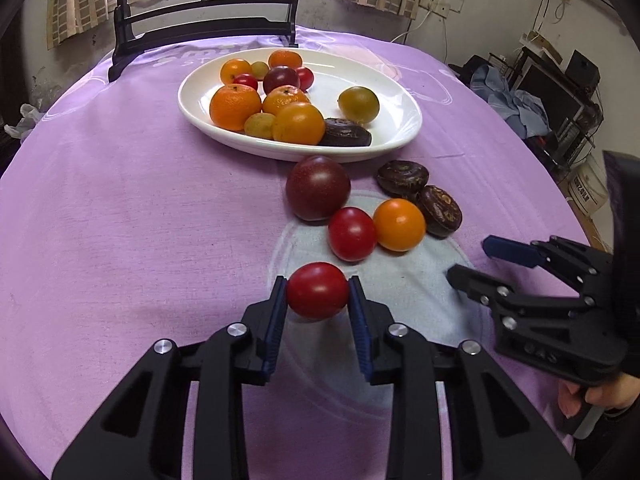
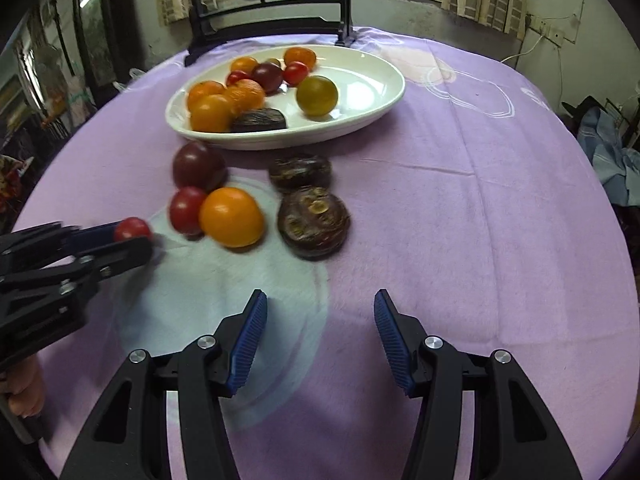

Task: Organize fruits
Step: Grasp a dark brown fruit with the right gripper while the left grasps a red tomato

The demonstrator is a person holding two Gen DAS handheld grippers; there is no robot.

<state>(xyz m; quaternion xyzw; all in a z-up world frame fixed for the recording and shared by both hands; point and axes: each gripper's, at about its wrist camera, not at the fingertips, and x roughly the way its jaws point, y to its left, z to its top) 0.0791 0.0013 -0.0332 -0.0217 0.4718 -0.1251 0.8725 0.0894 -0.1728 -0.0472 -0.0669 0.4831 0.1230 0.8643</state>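
My left gripper [image 1: 317,290] is shut on a red cherry tomato [image 1: 317,290] just above the purple cloth; it shows at the left of the right wrist view [image 2: 132,229]. Loose on the cloth ahead lie a dark plum [image 1: 318,187], another red tomato [image 1: 351,233], an orange fruit [image 1: 399,224] and two dark brown flat fruits [image 1: 402,177] [image 1: 440,211]. A white oval plate [image 1: 400,80] further back holds several oranges, tomatoes, a plum, a green fruit and a dark flat fruit. My right gripper [image 2: 320,316] is open and empty, short of the loose fruits.
The round table is covered by a purple cloth [image 1: 120,200] with a pale blue patch [image 2: 240,300]. A black chair-like stand [image 1: 200,28] stands at the far edge behind the plate. Clutter and shelves [image 1: 560,96] lie beyond the table's right side.
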